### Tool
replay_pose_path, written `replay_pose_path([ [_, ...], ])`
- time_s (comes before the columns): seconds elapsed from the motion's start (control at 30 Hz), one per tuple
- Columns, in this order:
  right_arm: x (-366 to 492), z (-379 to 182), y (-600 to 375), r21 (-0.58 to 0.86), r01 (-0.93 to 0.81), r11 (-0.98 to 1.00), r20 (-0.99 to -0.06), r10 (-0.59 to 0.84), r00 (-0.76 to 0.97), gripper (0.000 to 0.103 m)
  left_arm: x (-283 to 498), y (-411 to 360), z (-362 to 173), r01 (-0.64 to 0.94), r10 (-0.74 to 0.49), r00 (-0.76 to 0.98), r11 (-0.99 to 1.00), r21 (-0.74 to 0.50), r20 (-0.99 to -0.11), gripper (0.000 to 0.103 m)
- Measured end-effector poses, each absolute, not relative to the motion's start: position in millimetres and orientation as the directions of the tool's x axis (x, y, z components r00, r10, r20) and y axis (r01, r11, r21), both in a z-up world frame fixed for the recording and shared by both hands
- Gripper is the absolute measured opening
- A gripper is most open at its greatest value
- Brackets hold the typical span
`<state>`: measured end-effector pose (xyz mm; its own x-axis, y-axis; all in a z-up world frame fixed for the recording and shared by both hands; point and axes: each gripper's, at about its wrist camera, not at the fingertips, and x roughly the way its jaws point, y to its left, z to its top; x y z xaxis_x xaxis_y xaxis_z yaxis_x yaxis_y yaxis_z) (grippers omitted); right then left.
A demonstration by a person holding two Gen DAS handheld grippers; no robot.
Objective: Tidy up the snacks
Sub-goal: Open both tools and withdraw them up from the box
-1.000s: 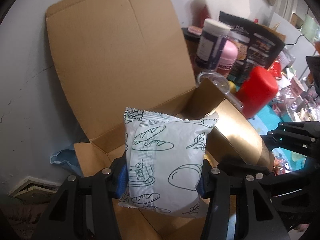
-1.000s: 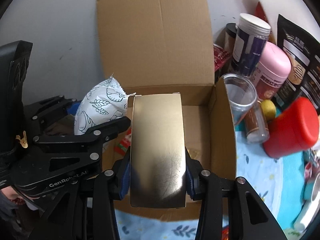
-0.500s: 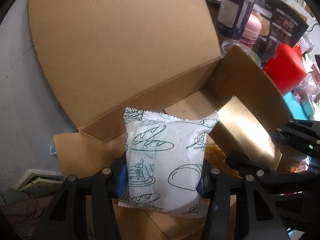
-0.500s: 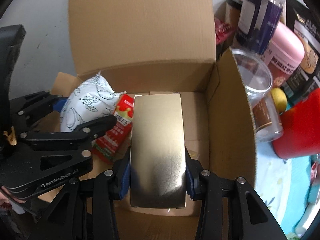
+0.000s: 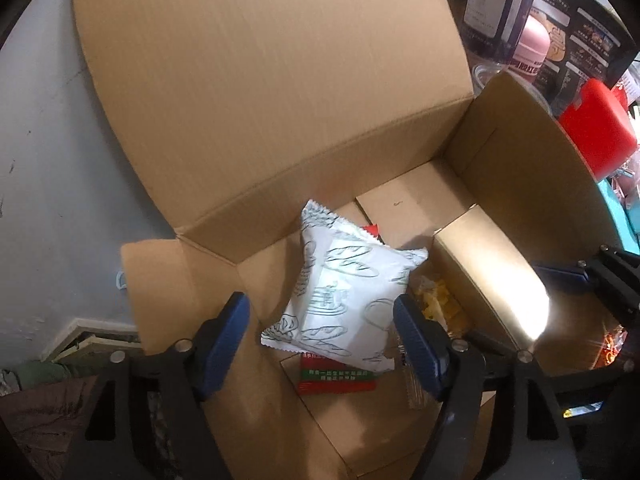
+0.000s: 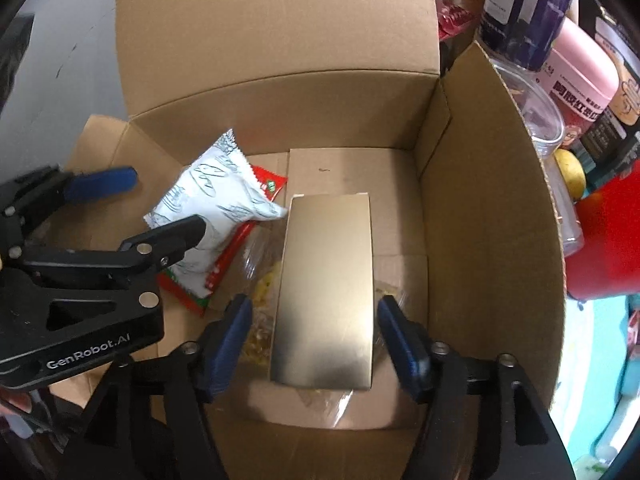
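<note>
Left tongs: blue-padded fingers spread apart, gripping nothing; the white bread packet lies between them but clear of both pads.
Right tongs: fingers spread apart on either side of the gold box, with a gap at each pad.
White plastic snack packet printed with green bread drawings: inside the open brown cardboard carton, tilted, resting on top of a red-and-green flat snack packet; in the right wrist view it sits at 10 o'clock from the gold box.
Shiny gold rectangular cardboard box: lying flat in the carton, long side running from 6 to 12 o'clock, on top of a clear bag of yellow snack pieces that shows at its 9 o'clock edge.
Carton: back flap stands upright against a grey wall; right flap upright, left flap folded outward.
Outside the carton, at 2 o'clock: dark purple jar, pink canister, clear plastic cup, yellow fruit, red container.
Desk: a light blue patterned cloth shows at 4 o'clock.
</note>
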<state>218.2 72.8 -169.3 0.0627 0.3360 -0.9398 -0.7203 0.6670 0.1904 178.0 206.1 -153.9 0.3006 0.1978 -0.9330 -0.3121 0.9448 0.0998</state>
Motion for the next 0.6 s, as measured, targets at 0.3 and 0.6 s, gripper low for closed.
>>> replay_pose_path([
  [0.3,214,-139,62,0.201,-0.704,0.681,-0.927,0.365,0.088,0.070,166,214,-119,-0.340,0.177,0.357,0.939,0.049,-0.917,0.074],
  [0.6,211,-79,63,0.176,-0.716,0.675,-0.902,0.401,0.157,0.070,153,211,-61,-0.344,0.206,0.442,0.938,0.047,-0.873,0.074],
])
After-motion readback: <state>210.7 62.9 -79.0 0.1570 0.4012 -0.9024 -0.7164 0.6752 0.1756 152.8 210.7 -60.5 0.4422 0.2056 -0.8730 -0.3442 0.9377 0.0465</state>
